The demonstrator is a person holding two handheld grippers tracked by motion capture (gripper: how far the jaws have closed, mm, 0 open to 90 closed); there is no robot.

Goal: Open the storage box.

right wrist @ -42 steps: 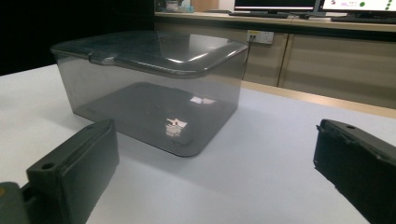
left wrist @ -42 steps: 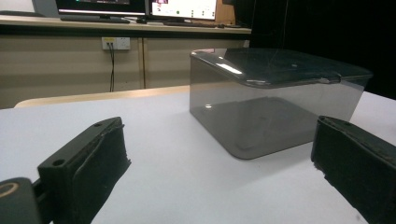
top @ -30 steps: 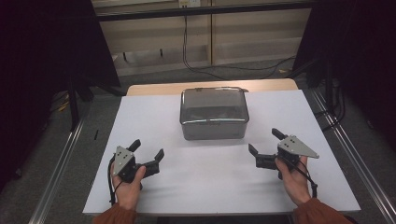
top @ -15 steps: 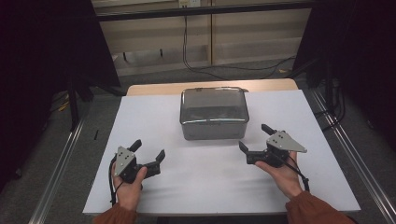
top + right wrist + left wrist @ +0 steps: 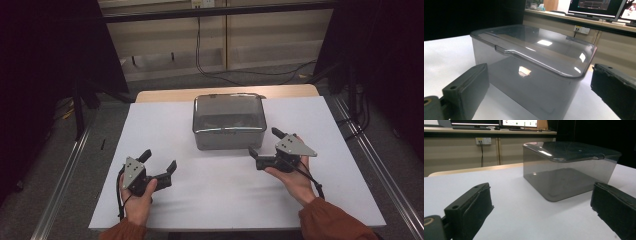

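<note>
A smoky grey translucent box with its lid on stands on the white table top, toward the back middle. Dark shapes show dimly inside it. My right gripper is open, close to the box's front right corner, jaws aimed at it; in the right gripper view the box looms large between the jaws. My left gripper is open near the front left, well away from the box, with nothing between its jaws.
The white sheet covers a wooden table whose far edge shows behind the box. Metal rails run along both sides. Cables lie on the floor beyond. Monitors sit on a bench in the background.
My right gripper has moved left and forward, from the table's right side to the box's front right corner. The left gripper has barely moved.
</note>
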